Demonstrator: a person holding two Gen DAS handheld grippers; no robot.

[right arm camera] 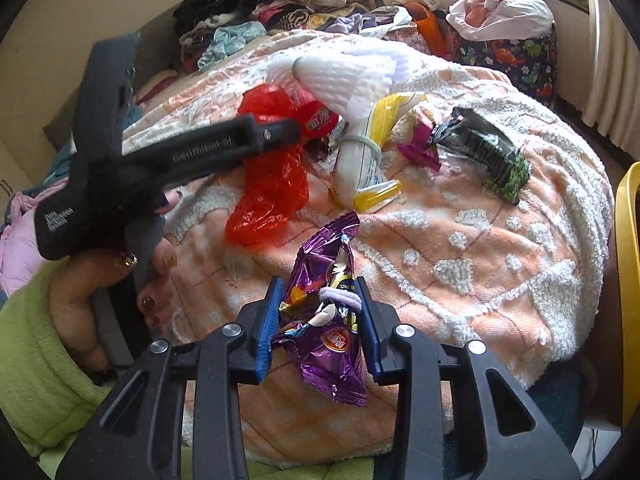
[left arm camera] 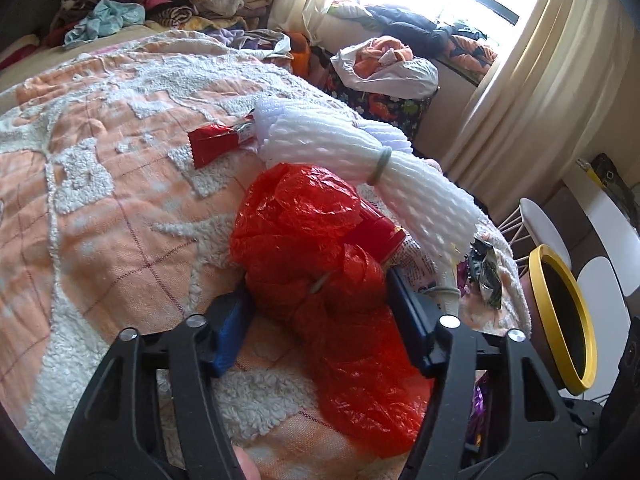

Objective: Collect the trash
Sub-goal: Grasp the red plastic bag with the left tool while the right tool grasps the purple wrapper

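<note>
Trash lies scattered on the quilted bed (left arm camera: 100,200). Red plastic bag (left arm camera: 320,248), long axis running away from the camera, sits clamped in the left gripper (left arm camera: 320,316). Purple snack wrapper (right arm camera: 324,320) stands lengthwise, pinched in the right gripper (right arm camera: 320,320).

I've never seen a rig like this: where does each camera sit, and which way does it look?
Left wrist: on the left hand-held gripper, looking down its fingers at a red plastic bag on the bed.
Right wrist: on the right hand-held gripper, facing a purple snack wrapper; the left hand and green sleeve show.
Shared: the bag, the white foam netting.
</note>
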